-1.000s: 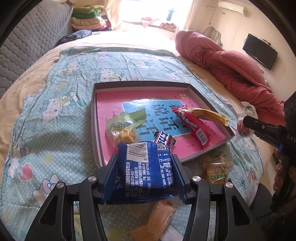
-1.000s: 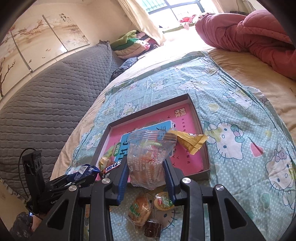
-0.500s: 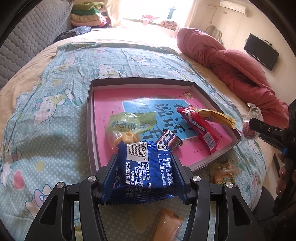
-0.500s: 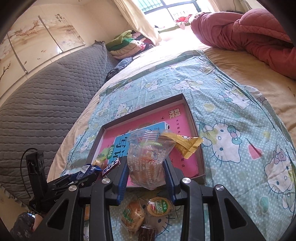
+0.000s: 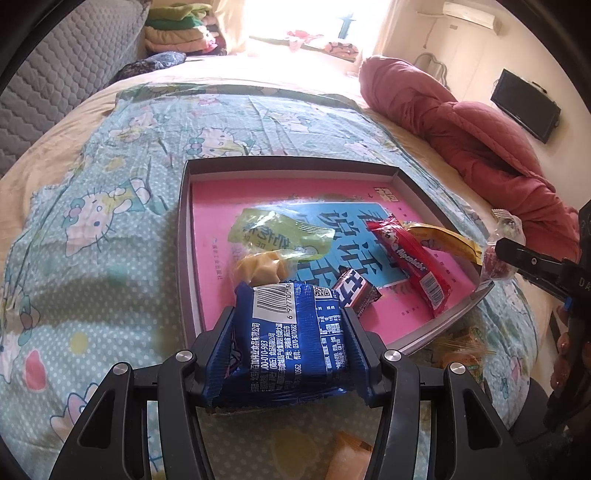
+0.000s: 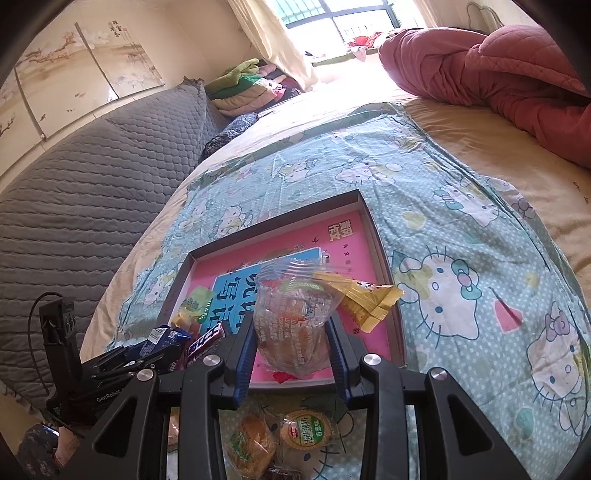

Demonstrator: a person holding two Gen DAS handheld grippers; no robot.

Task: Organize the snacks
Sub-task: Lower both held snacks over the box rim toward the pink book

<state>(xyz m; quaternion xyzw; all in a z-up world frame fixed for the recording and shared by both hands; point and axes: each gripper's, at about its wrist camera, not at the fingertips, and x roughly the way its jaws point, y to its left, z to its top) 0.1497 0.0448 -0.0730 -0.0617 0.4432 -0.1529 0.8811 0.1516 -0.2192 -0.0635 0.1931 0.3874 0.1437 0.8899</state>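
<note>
The shallow tray [image 5: 186, 236] has been brought nearer beneath the left gripper [image 5: 290, 343], clamped on a blue snack packet [image 5: 291, 339], while a clear pastry bag [image 6: 291, 325] is gripped by the right gripper [image 6: 291, 354].

1. A bed [image 5: 48, 177] fills most of both views, spread with a light blue cartoon-cat sheet [image 6: 461, 206].
2. A rumpled red quilt [image 5: 461, 122] lies along one side of the bed.
3. A grey quilted headboard [image 6: 85, 192] stands along the other side.
4. Folded blankets [image 6: 243, 86] are stacked near the bright window [image 6: 343, 18].
5. A dark television [image 5: 526, 105] and an air conditioner [image 5: 471, 16] hang on the wall.
</note>
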